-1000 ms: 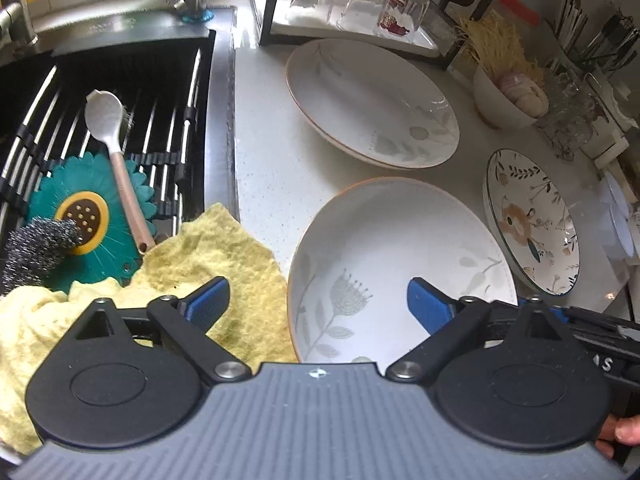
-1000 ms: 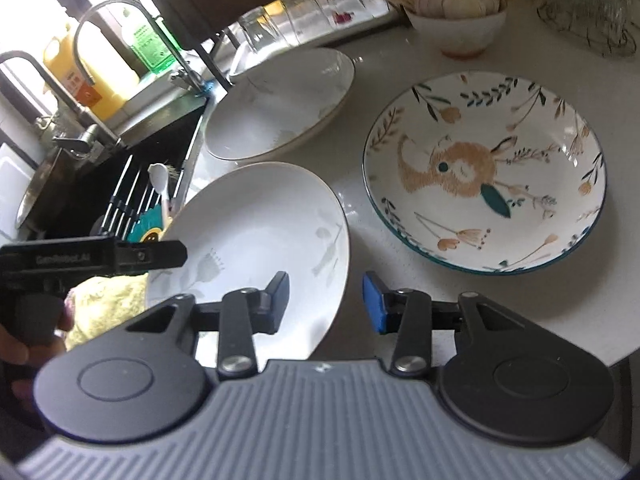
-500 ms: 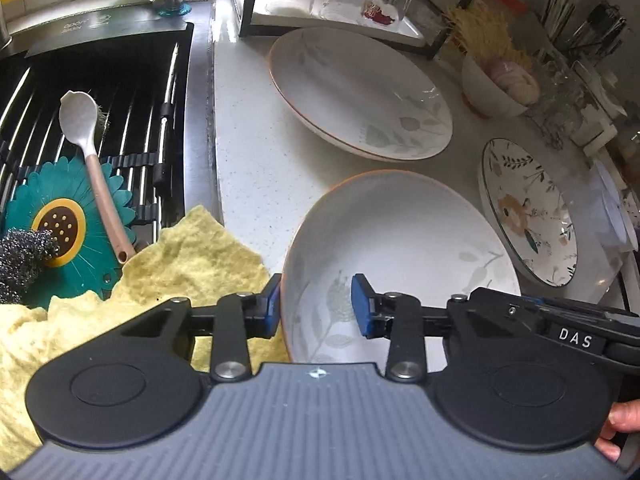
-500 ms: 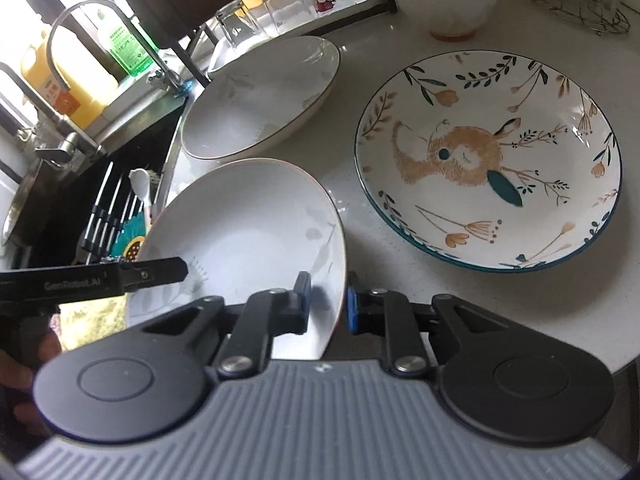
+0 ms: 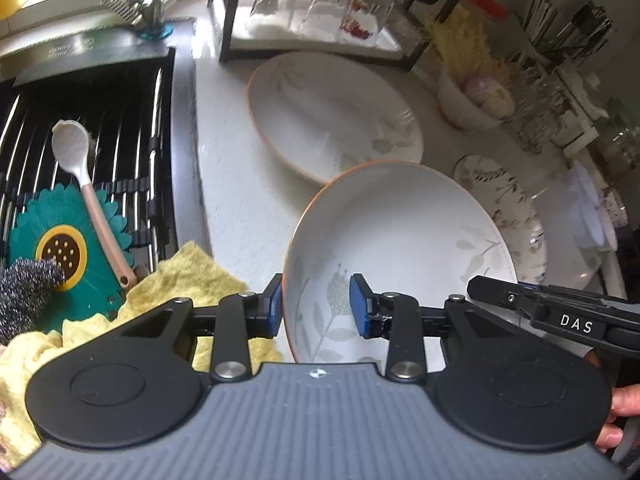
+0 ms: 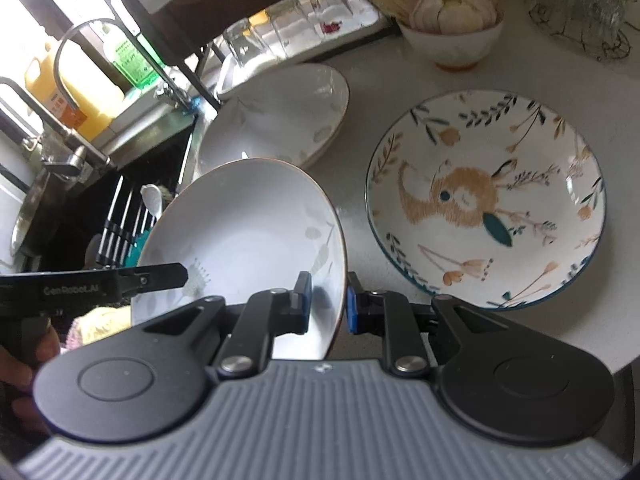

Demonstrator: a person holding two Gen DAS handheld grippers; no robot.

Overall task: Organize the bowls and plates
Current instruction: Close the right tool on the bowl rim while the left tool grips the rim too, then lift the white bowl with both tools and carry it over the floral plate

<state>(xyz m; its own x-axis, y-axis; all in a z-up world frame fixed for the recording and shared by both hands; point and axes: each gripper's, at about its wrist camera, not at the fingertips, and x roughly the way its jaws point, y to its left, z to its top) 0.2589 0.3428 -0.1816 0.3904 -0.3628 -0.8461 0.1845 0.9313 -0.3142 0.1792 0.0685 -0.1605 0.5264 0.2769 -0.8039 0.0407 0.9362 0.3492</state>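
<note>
the near white plate (image 5: 400, 240), seen from the left wrist, sits tilted straight ahead of the left gripper (image 5: 316, 304), whose blue pads are clamped across its near-left rim, one outside, one on the inner face. the right gripper (image 5: 560, 316) reaches in from the right side of the same plate. beyond it lies a second white plate (image 5: 332, 116) flat on the counter (image 5: 232, 184), likely the place to stack, and a patterned bowl (image 5: 504, 208) to the right, blurred here. a yellow cloth (image 5: 180, 280) lies just left of the rim.

from the right wrist, the right gripper (image 6: 326, 300) pinches the plate's right rim (image 6: 240, 232), pads tight together on it. the patterned bowl (image 6: 486, 216) is just right, the second plate (image 6: 276, 112) ahead, the left gripper (image 6: 120, 280) at the opposite edge. the plate's far edge looks raised.
</note>
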